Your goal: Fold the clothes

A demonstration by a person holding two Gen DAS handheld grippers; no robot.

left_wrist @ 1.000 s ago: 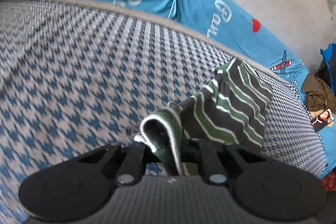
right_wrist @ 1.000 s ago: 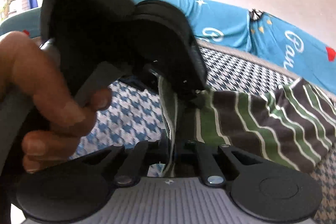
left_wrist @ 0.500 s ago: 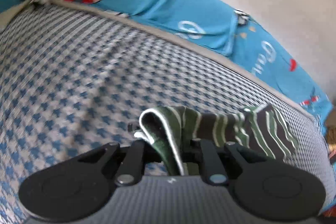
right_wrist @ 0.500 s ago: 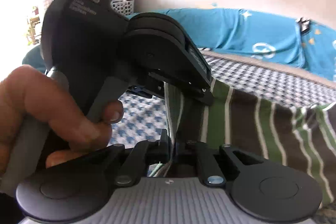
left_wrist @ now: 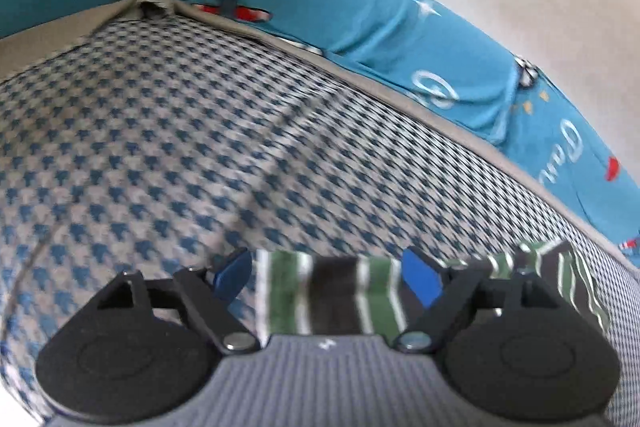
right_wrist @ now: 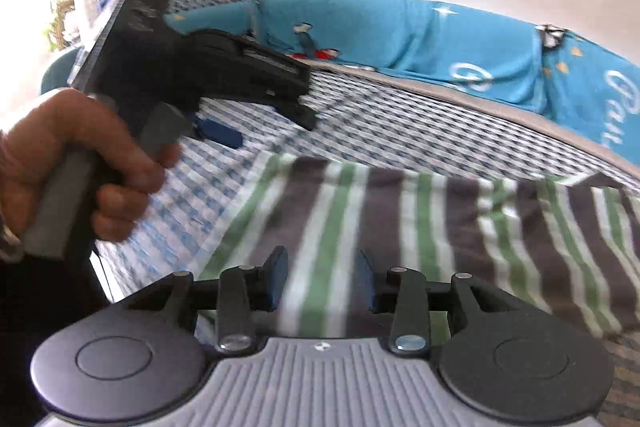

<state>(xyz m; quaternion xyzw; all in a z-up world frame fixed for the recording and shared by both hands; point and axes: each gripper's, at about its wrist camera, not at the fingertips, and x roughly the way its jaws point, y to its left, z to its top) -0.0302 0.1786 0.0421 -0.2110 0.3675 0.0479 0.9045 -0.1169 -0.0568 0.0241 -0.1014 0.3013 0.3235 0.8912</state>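
Both hand-held grippers, left (left_wrist: 328,277) and right (right_wrist: 322,281), gape empty over the striped garment (right_wrist: 400,227).

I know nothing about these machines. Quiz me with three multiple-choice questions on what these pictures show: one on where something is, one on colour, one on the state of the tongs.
1. Where does the striped garment lie?
A. on the houndstooth-patterned cover
B. in the laundry basket
C. on the floor

2. Which colours are its stripes?
A. red and yellow
B. green, white and dark brown
C. pink and blue

3. How do the left tongs and right tongs stand?
A. both clamped on the cloth
B. one clamped, one open
C. both open

Answers: 1 A, the cloth spreads flat over the checked cover; 2 B, those bands show in both views; 3 C, each pair's blue pads stand apart with cloth lying loose between them.
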